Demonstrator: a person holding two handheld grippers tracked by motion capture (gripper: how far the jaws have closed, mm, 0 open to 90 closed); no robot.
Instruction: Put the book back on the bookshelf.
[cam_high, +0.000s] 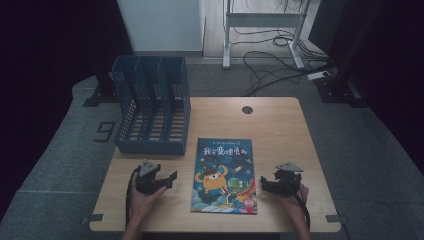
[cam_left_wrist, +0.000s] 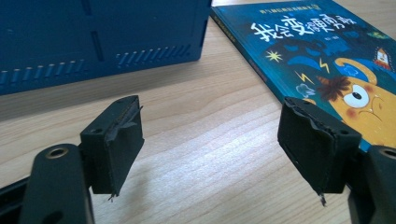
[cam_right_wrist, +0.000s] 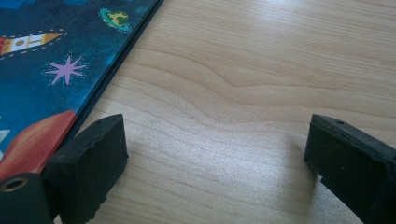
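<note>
Two tools flank the picture book (cam_high: 224, 176) on the surface (cam_high: 280, 130): left hand-held gripper (cam_high: 167, 181) and right hand-held gripper (cam_high: 268, 185), both spread wide, holding nothing.

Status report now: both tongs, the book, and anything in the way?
Left tongs open, empty, left of the book. Right tongs open, empty, at its right edge. Book flat on the table, untouched. File rack behind, nothing blocking.
</note>
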